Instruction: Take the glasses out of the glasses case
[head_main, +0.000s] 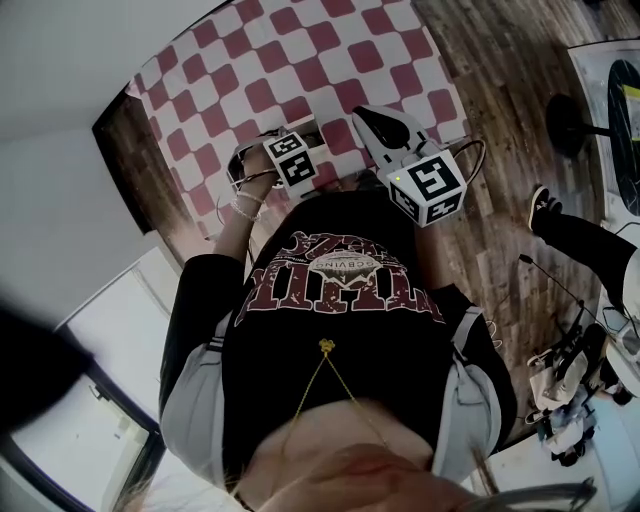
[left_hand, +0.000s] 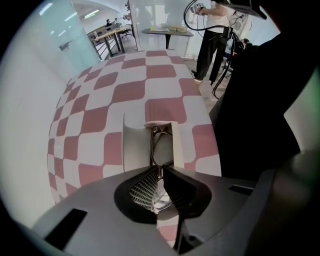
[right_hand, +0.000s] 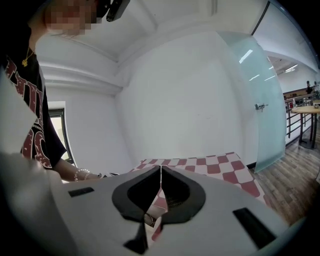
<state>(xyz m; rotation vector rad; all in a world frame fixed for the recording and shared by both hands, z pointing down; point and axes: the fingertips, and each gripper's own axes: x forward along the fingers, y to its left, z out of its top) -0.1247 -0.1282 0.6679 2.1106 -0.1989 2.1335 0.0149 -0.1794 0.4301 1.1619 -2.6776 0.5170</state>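
Note:
The glasses (left_hand: 161, 142) have a thin dark frame and lie lengthwise in the open pale grey glasses case (left_hand: 135, 147) on the checked table. My left gripper (left_hand: 160, 173) is shut on the near end of the glasses, and one lens shows behind the jaws. In the head view the case (head_main: 308, 128) sits at the table's near edge, just beyond the left gripper's marker cube (head_main: 291, 160). My right gripper (right_hand: 160, 170) is shut, and I make out nothing held between its jaws. It hovers to the right of the case, marker cube (head_main: 432, 187) toward me.
The red-and-white checked table (head_main: 300, 55) stretches away from me, and its right edge meets a wooden floor (head_main: 500, 90). Another person (left_hand: 212, 42) stands past the table's far right corner. A white wall (right_hand: 190, 100) lies beyond the table's left side.

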